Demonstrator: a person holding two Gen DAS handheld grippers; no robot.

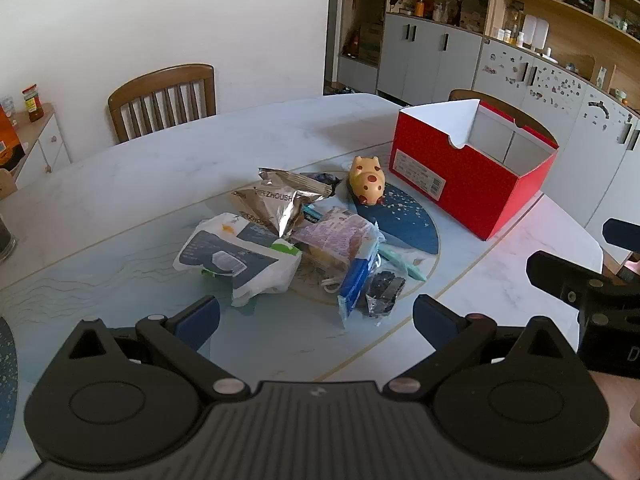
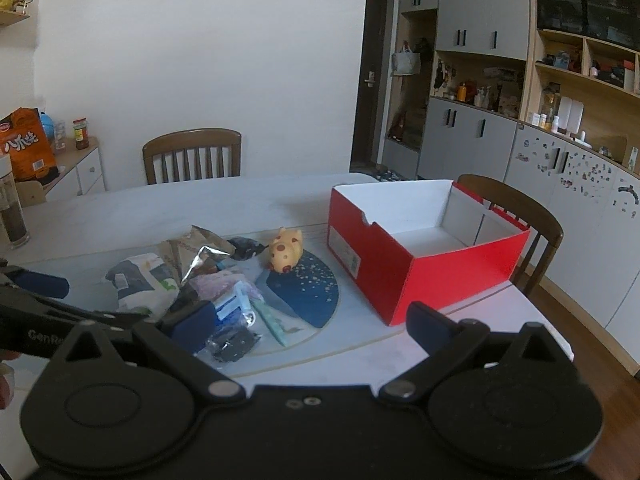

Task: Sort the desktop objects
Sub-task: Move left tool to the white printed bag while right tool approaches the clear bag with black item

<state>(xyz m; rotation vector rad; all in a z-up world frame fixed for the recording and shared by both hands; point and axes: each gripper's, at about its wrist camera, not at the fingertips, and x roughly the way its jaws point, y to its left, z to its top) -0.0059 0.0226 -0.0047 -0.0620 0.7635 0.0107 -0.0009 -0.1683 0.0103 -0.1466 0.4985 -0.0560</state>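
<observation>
A heap of packets lies mid-table: a white and grey bag (image 1: 236, 260), a crumpled silver foil wrapper (image 1: 276, 204), a pink packet (image 1: 340, 236), a small black packet (image 1: 384, 292) and a green stick (image 1: 400, 262). Behind the heap a yellow spotted toy pig (image 1: 366, 180) stands on a blue round mat (image 1: 408, 224). An open red box (image 1: 472, 172) sits at the right, nothing inside that I can see. My left gripper (image 1: 316, 320) is open just short of the heap. My right gripper (image 2: 314, 324) is open too, hovering in front of the black packet (image 2: 236, 346) and the red box (image 2: 400, 264).
A wooden chair (image 1: 162, 96) stands behind the table and another (image 2: 520, 216) behind the box. A dark bottle (image 2: 14, 216) is at the table's far left. A side cabinet (image 2: 80, 168) holds jars and an orange bag. Cupboards line the right wall.
</observation>
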